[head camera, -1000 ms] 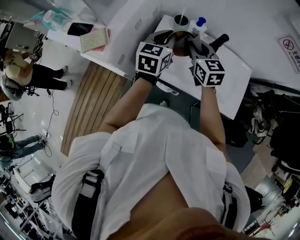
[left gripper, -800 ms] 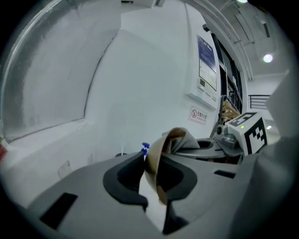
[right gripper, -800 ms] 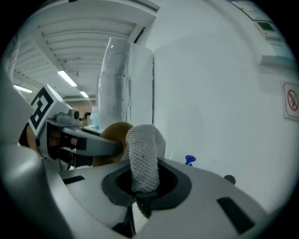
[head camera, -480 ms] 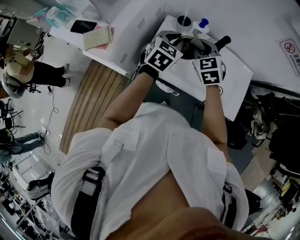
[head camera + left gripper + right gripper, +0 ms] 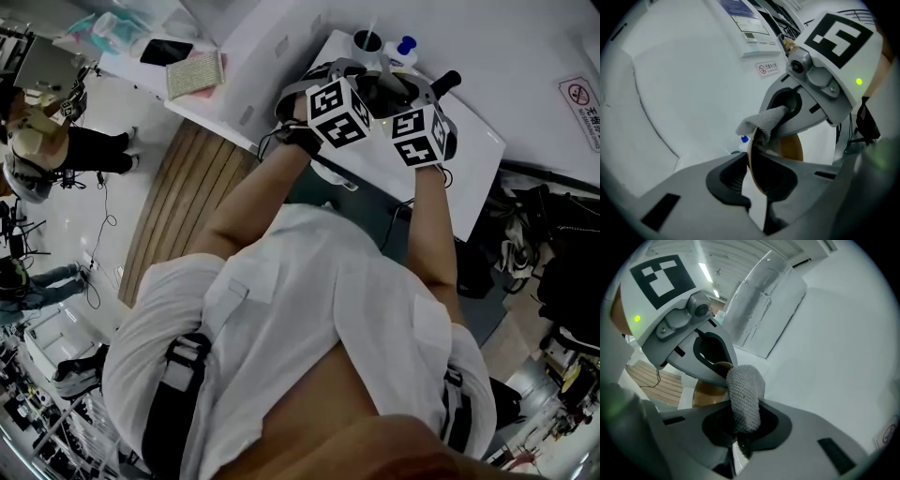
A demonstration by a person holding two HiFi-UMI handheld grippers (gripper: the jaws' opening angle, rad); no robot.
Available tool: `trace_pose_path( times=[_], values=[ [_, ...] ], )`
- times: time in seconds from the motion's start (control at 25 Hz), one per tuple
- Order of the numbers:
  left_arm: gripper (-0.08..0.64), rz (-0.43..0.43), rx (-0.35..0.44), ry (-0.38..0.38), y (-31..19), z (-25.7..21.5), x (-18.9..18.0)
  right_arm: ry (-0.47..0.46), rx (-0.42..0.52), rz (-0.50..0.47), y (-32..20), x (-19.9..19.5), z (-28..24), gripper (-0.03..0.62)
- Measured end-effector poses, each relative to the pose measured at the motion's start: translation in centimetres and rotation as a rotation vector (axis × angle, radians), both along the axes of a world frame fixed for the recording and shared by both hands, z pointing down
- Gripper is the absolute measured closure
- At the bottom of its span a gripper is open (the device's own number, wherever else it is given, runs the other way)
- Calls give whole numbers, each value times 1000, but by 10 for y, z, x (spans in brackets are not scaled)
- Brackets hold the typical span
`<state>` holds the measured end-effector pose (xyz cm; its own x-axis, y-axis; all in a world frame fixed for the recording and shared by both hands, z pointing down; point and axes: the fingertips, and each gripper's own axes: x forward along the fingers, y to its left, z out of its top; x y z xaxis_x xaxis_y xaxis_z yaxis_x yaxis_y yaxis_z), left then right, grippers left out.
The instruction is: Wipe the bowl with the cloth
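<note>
**Both grippers loaded, bowl and cloth meeting above the table**

The white table (image 5: 469, 159) fills the top of the head view, and a person in a white shirt (image 5: 300, 309) reaches both arms out over it. The two grippers are held close together above the tabletop, their marker cubes nearly side by side.

The left gripper (image 5: 755, 180) has its jaws clamped on the wall of the brown bowl (image 5: 791, 149). The thin rim runs up between the two dark pads, so the bowl stands on edge, raised off the table.

The right gripper (image 5: 740, 432) has its jaws closed on the grey cloth (image 5: 743, 394), whose knitted free end sticks up out of the pads. In the left gripper view, that free end is draped over the bowl's upper rim, touching it.

Behind the grippers, near the table's far edge, stand a white cup (image 5: 367, 40) and a blue-capped bottle (image 5: 403, 44), just beside each other.
</note>
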<state>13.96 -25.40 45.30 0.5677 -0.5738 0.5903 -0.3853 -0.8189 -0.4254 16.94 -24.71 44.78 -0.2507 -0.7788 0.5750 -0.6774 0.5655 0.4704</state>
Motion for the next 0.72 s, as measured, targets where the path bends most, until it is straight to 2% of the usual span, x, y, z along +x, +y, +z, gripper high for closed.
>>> trace_pose_path(
  times=[0.08, 0.2, 0.44, 0.56, 0.72],
  values=[
    [529, -39, -28, 29, -1, 3, -3, -22, -23, 3, 1, -2, 5, 543],
    [541, -109, -119, 89, -2, 7, -9, -52, -34, 11, 3, -6, 11, 540],
    [541, -211, -172, 197, -11, 0, -27, -205, -46, 28, 5, -9, 13, 502],
    [541, -184, -180, 166, -7, 2, -26, -195, -63, 12, 5, -11, 16, 494],
    [541, -118, -137, 42, 0, 5, -21, -43, -65, -55, 3, -18, 18, 492]
  ],
)
